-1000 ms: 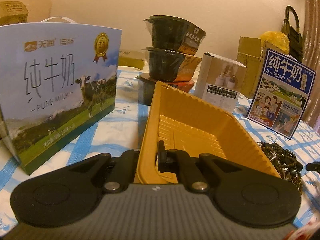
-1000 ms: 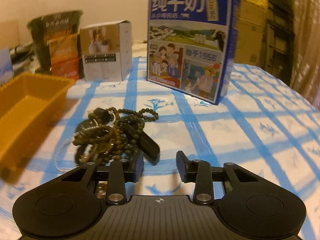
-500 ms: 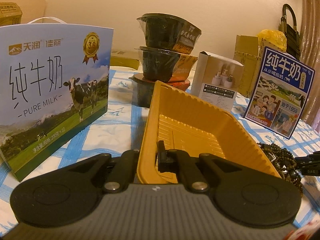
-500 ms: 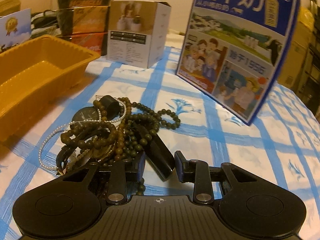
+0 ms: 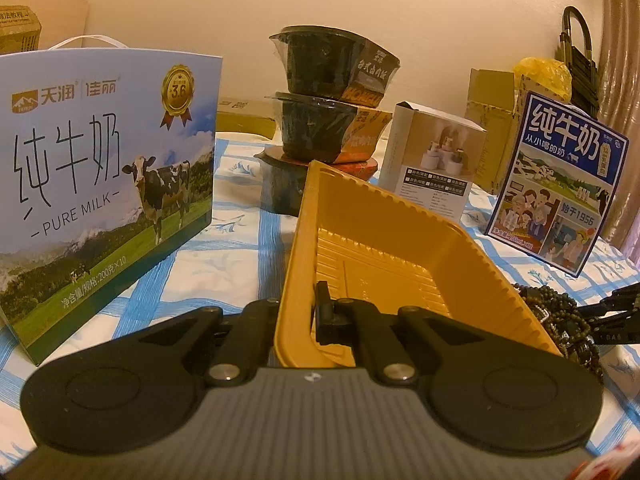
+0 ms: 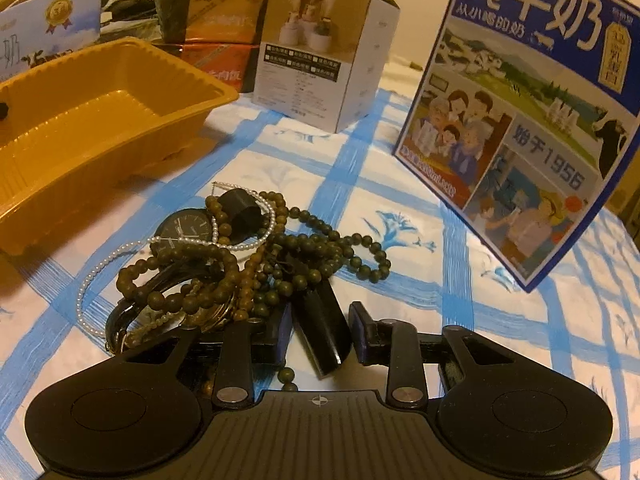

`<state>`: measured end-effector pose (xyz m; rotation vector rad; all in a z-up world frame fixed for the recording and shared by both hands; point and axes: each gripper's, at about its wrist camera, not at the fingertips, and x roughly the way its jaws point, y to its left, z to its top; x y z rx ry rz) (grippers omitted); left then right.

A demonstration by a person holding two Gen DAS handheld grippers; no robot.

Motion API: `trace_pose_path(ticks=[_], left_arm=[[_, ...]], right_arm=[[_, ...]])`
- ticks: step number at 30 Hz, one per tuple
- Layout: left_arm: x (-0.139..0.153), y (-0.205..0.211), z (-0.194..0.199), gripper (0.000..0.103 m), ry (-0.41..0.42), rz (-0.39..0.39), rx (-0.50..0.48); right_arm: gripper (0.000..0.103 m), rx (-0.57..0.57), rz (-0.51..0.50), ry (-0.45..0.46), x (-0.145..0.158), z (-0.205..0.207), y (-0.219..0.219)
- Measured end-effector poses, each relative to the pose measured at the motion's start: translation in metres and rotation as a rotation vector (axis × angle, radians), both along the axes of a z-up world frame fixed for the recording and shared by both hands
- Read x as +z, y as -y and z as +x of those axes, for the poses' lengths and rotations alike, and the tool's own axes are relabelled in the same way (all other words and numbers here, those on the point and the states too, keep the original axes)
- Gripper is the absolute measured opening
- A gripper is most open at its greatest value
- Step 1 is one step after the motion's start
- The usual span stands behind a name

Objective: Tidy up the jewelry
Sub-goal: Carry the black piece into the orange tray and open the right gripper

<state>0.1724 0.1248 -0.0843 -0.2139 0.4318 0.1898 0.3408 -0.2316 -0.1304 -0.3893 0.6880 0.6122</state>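
Note:
My left gripper [image 5: 298,320] is shut on the near rim of the empty yellow plastic tray [image 5: 380,248], one finger inside the wall and one outside. To the tray's right on the cloth lies a tangled jewelry pile [image 6: 240,264]: brown and green bead strings, a pearl strand [image 6: 86,292] and a black-faced watch [image 6: 186,226]. My right gripper [image 6: 320,332] sits low at the pile's near edge, pointing down. Its jaws are closing with a black watch strap [image 6: 320,320] between them; the pads do not clearly press on it. In the left wrist view the right gripper's fingers [image 5: 612,312] show beside the pile [image 5: 560,312].
A blue-checked cloth [image 6: 400,200] covers the table. A large milk box [image 5: 100,180] stands left of the tray, stacked black bowls [image 5: 332,100] and a white carton [image 6: 320,56] stand behind it, and a blue milk carton [image 6: 540,100] stands at the right.
My right gripper has moved in over the pile's near edge and rolled; its jaws have narrowed and the black strap now lies between them. My left gripper still holds the tray.

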Motion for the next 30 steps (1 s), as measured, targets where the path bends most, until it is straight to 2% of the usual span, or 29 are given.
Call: trace_pose_path(ticks=[2,6,9,12,17,21,24,30], left_arm=[[0.0,0.001,0.0,0.003,0.0,0.001,-0.002],[0.001,0.001,-0.002,0.004,-0.001,0.003,-0.009],[0.001,-0.001,-0.003,0.004,-0.002,0.001,-0.012],[0.001,-0.002,-0.006,0.004,0.001,-0.006,-0.01],[0.002,-0.003,-0.01,0.004,0.002,-0.013,-0.013],[0.003,-0.003,-0.012,0.004,0.001,-0.013,-0.015],[0.004,-0.002,-0.013,0.004,0.006,-0.011,-0.014],[0.009,-0.001,-0.015,0.004,0.014,-0.001,-0.016]], right_arm=[[0.023,-0.016,0.007,-0.037,0.003,-0.002,0.0],[0.023,-0.107,0.01,-0.072,0.007,-0.018,0.005],[0.022,-0.198,0.056,-0.125,0.011,-0.03,0.014],[0.022,-0.295,0.138,-0.171,0.016,-0.047,0.025],[0.022,-0.41,0.347,-0.207,0.033,-0.077,0.041],[0.022,-0.366,0.43,-0.197,0.054,-0.096,0.024],[0.022,-0.265,0.477,-0.196,0.071,-0.105,-0.007],[0.022,-0.111,0.493,-0.22,0.081,-0.107,-0.082]])
